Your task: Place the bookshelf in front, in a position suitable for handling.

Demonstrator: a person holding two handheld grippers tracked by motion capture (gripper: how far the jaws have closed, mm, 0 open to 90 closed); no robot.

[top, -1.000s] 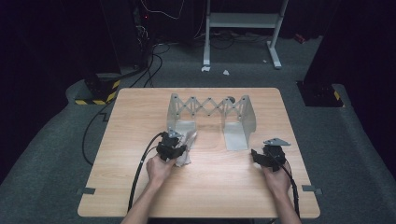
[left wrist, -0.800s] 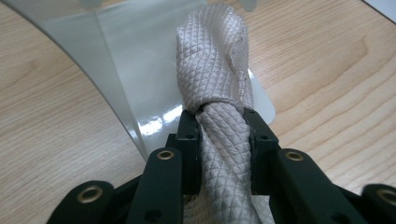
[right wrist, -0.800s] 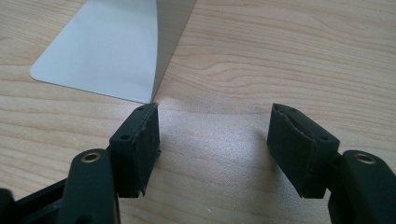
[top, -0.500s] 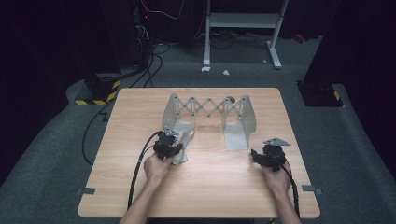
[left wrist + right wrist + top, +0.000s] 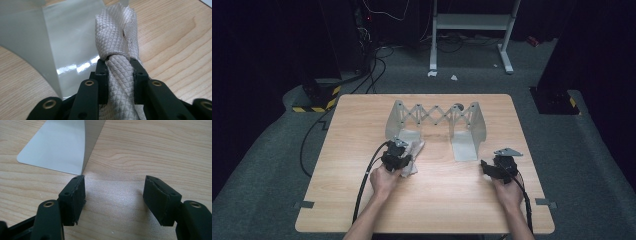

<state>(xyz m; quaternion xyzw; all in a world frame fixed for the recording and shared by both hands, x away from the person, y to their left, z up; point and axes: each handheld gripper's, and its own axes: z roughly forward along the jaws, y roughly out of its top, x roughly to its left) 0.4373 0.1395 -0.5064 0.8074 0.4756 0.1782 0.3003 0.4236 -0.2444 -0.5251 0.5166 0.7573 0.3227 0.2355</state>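
A white quilted cloth (image 5: pixel 117 37) is bunched between the jaws of my left gripper (image 5: pixel 120 67), which is shut on it. In the high view that cloth (image 5: pixel 416 150) lies on the left base plate of a grey metal expanding rack (image 5: pixel 437 117), and my left gripper (image 5: pixel 398 156) sits on its near edge. My right gripper (image 5: pixel 486 166) rests on the table to the right of the rack's right base plate (image 5: pixel 464 149). Its jaws stand open over bare wood (image 5: pixel 115 190), with nothing between them.
The rack's scissor lattice spans the far middle of the wooden table (image 5: pixel 362 200). Its right plate (image 5: pixel 57 150) lies just ahead of my right gripper. Cables trail from both grippers toward the near edge. A dark floor and a white stand (image 5: pixel 472 30) lie beyond the table.
My left gripper has shifted slightly with the cloth in it. My right gripper has stayed where it was.
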